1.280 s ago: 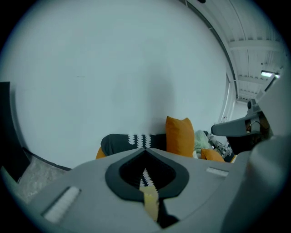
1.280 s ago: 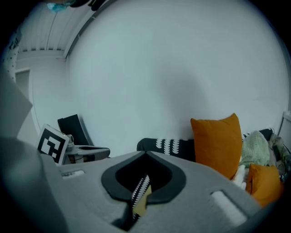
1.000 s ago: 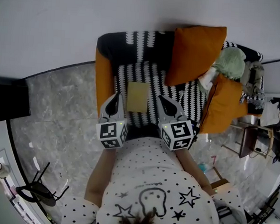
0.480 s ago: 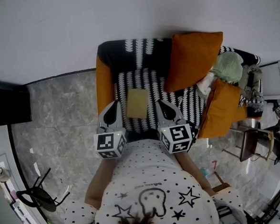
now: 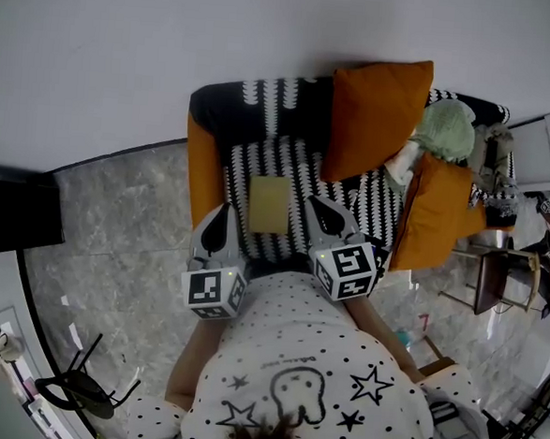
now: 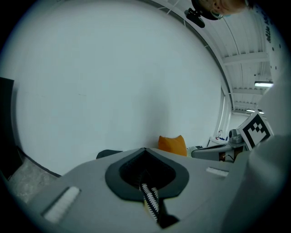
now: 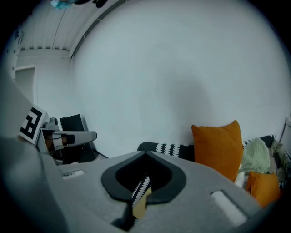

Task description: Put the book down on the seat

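Against the white wall stood a patterned armchair (image 5: 264, 101). With the yellow book (image 5: 269, 204) already flat mid-seat, the left gripper (image 5: 224, 212) and right gripper (image 5: 317, 207) hovered at the seat's front, jaws closed and empty.

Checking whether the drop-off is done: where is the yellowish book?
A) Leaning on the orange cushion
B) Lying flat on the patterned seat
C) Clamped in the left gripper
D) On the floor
B: the head view shows the book flat on the seat, apart from the left gripper and right gripper.
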The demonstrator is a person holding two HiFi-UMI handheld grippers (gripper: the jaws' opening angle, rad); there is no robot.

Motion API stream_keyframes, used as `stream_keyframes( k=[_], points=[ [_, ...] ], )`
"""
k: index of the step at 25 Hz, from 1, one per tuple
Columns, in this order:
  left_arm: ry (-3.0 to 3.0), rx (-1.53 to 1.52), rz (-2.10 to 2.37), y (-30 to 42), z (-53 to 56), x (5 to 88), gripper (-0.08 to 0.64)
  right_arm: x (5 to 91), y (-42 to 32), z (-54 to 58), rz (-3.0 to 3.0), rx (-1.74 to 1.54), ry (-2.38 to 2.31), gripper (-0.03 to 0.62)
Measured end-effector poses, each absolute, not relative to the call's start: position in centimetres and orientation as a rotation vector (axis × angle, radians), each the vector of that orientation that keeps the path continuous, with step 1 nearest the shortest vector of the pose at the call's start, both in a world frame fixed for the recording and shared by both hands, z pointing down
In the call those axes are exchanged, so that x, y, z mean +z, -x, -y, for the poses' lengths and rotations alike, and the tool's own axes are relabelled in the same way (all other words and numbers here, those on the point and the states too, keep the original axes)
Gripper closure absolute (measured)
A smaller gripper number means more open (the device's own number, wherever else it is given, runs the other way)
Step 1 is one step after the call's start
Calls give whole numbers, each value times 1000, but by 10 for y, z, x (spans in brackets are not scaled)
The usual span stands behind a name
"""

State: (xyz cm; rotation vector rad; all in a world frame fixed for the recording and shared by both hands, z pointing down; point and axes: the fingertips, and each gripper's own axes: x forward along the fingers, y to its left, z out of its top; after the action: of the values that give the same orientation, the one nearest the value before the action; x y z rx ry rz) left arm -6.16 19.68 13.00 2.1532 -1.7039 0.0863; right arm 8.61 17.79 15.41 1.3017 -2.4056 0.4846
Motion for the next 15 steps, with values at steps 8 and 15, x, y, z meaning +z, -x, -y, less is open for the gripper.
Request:
stream_keyframes(
  k=[8, 15],
  points=[
    [-2168, 141, 1685, 46, -191, 138, 558, 157, -94, -172, 2401, 485, -1293, 598],
    [-2180, 151, 1655, 42, -191, 140, 557, 157, -93, -172, 2401, 481, -1298, 598]
  ],
)
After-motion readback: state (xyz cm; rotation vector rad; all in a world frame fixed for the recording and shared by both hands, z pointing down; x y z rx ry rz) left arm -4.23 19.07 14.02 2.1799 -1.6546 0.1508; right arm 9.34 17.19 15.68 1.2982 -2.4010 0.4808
